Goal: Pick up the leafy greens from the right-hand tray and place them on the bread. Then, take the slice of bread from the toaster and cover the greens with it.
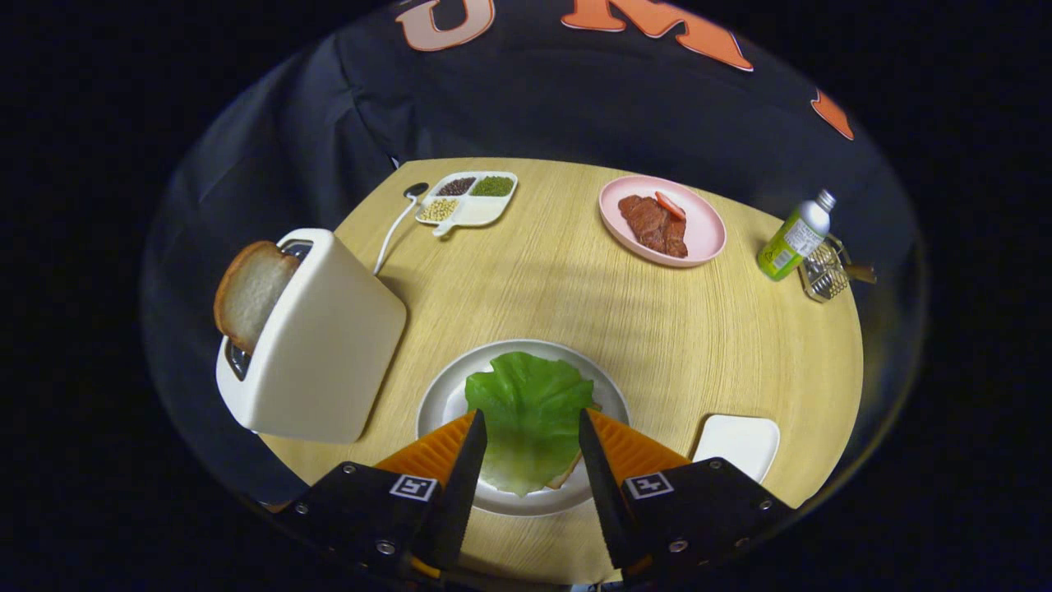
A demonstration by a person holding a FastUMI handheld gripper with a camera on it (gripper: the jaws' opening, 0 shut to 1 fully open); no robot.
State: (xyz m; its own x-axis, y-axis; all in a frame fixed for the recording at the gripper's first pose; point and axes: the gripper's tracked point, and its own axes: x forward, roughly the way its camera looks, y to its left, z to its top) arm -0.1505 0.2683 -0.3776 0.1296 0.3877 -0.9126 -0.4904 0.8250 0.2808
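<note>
On the round, pale wooden table (657, 329) the two-finger gripper (532, 423) hangs over the near edge with its fingers (468, 460) spread wide, holding nothing; each finger housing carries a small square black-and-white marker, which bears a pattern and no readable writing. Between the fingers lies the ruffled green lettuce leaf (530, 411), spread flat on a slice of bread (567, 475) of which just a tan corner peeks out at the leaf's near right side, and both sit on a round white plate (440, 403). Whether the fingertips touch the leaf or hover above it cannot be told. To the left of the plate stands a cream-white toaster (325, 345), tilted by the lens, with a slice of white bread with a brown crust (246, 292) sticking well out of its slot. Just right of the gripper, at the near right, is a small white square tray (740, 444), bare. At the far side, a white divided dish (477, 201) holds dark, green and yellowish beans in separate compartments, with a white spoon (394, 226) beside it on the left. Far right of centre, a pink round plate (699, 234) carries reddish-brown meat slices (653, 226) and a red strip. At the right edge a small bottle with a green label (793, 238) leans beside a metal wire basket (824, 275); the label's print is too small to read.
</note>
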